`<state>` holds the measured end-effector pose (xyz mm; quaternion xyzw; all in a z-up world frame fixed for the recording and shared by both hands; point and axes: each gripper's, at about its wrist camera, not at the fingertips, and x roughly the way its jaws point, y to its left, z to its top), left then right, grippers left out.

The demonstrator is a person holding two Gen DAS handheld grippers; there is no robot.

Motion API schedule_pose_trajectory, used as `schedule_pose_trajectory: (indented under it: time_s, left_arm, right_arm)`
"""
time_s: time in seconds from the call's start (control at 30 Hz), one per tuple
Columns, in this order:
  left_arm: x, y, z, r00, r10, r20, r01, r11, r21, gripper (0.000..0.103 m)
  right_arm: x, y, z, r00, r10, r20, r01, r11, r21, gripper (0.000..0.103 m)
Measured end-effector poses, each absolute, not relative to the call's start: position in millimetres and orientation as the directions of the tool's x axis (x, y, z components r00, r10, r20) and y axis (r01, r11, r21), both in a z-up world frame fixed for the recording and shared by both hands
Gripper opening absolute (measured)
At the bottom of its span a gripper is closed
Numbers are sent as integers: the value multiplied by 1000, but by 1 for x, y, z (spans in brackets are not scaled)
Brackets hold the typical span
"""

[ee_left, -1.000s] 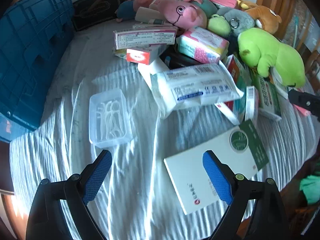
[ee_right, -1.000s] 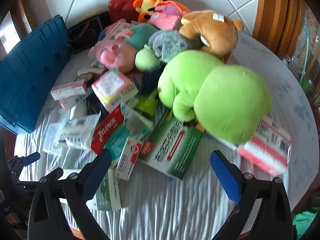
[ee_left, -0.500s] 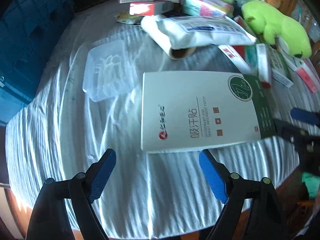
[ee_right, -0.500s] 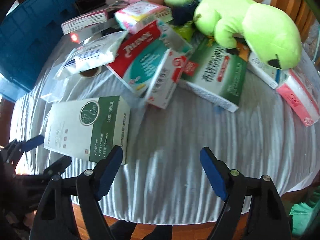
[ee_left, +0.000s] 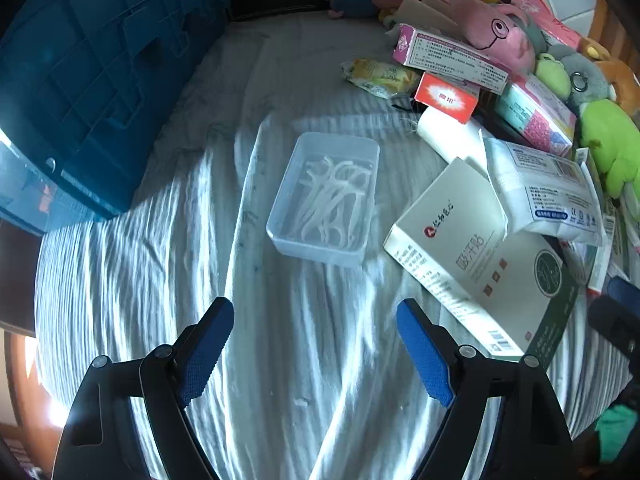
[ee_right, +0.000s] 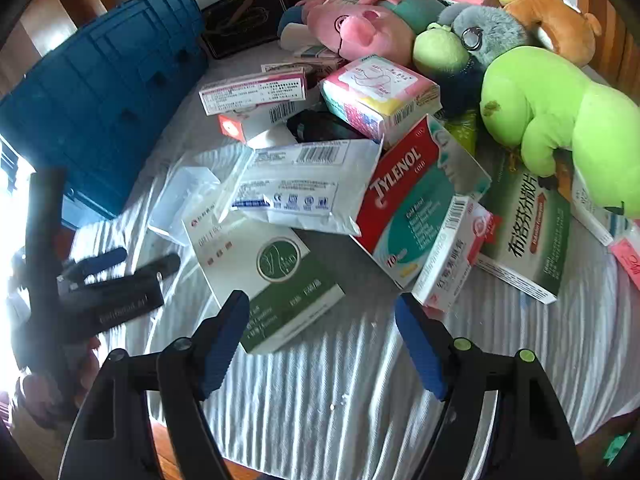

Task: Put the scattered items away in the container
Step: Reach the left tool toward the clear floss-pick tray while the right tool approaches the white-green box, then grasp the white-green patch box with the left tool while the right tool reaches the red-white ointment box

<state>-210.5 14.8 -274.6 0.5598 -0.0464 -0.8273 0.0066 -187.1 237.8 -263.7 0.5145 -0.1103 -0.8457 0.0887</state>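
Observation:
A blue crate point(ee_left: 84, 80) stands at the left of the white cloth; it also shows in the right wrist view point(ee_right: 100, 92). My left gripper point(ee_left: 316, 344) is open and empty, just short of a clear box of floss picks point(ee_left: 326, 198). A white and green flat box point(ee_left: 480, 256) lies to its right. My right gripper point(ee_right: 322, 340) is open and empty, its left fingertip over the near edge of that same box point(ee_right: 264, 272). The left gripper point(ee_right: 132, 260) shows at the left of the right wrist view.
Medicine boxes, a white wipes pack point(ee_right: 304, 184), a Tylenol box point(ee_right: 416, 192) and plush toys, among them a green one point(ee_right: 560, 120) and a pink pig point(ee_right: 360, 28), are piled at the back and right. The table's front edge is close below both grippers.
Both grippers have drawn back and tilted up. The left one has swung left from over the white and green box toward the floss box. Both stay open.

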Motion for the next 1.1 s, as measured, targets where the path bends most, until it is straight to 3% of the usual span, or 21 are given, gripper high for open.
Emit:
schedule_pose_trajectory:
  time_s: [0.17,0.47,0.77,0.83,0.93,1.1]
  left_arm:
    - [-207,22,-295,-332,-64,-941,11,-998,64,85]
    - [-211,2,-279,-363,-98,-927,103,-993,65,85]
    - [-198,63,-246,-371,50,-927,-32,-999,-41,90]
    - [-203,81,-257,-341,30,-939,-36,-999,-18,91]
    - [-205,96,-269,-336,24,-941,-13,-1000,-20,103]
    - [-211,124,-293,-262,-34,-965,-19,-999,40,98]
  right_arm:
    - [-214,222,-277,-434,-382,-816,89,-919,384,75]
    - [-204,177,-301,-246,-589,-770,174,-808,563,75]
    - [-173,229,-261,-416,-256,-872,30,-963,268,75]
    - [-166,250,-249,-455,-169,-874,-13,-980,196,76]
    - [-169,281,-242,-480,-92,-873,-70,-987,143,78]
    - [-183,321,-250,-470,-55,-881,-151,-979,141,78]
